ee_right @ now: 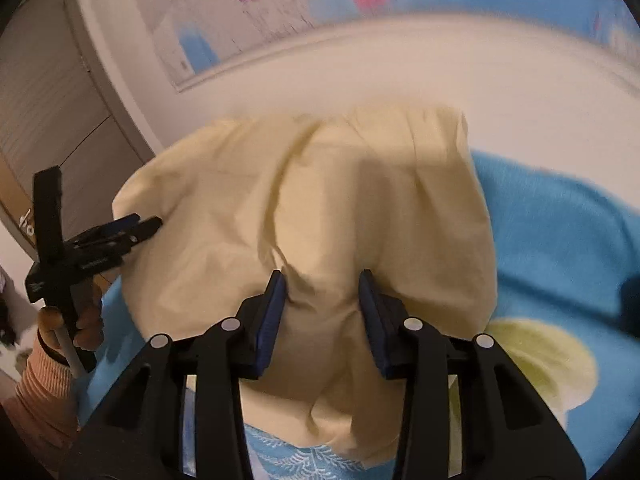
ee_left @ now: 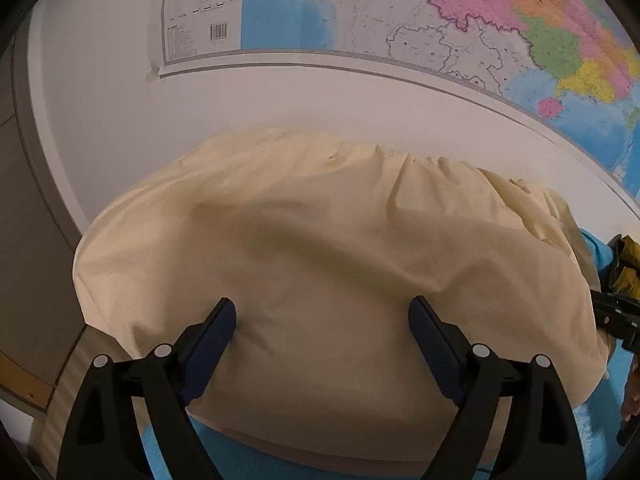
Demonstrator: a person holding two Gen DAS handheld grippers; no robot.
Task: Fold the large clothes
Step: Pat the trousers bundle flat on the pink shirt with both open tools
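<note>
A cream-yellow garment point(ee_left: 320, 248) lies folded into a bulky rectangle on a blue bedspread point(ee_right: 560, 248). In the left wrist view my left gripper point(ee_left: 322, 312) hovers over its near part, jaws wide apart and empty, fingertips point(ee_left: 224, 316) on the cloth. In the right wrist view my right gripper point(ee_right: 322, 284) is partly open over the garment's point(ee_right: 320, 208) near edge, with a ridge of cloth bunched between its pads point(ee_right: 276, 304). The left gripper point(ee_right: 132, 226) shows there at the garment's left edge, and the right gripper's black body point(ee_left: 616, 316) at the left view's right edge.
A large coloured wall map point(ee_left: 440, 20) hangs on the white wall point(ee_left: 120, 100) behind the bed. A grey-brown cabinet point(ee_right: 44, 96) stands at the left. The bedspread has a pale yellow patch point(ee_right: 548, 364) at the right. The person's orange sleeve point(ee_right: 44, 384) is at lower left.
</note>
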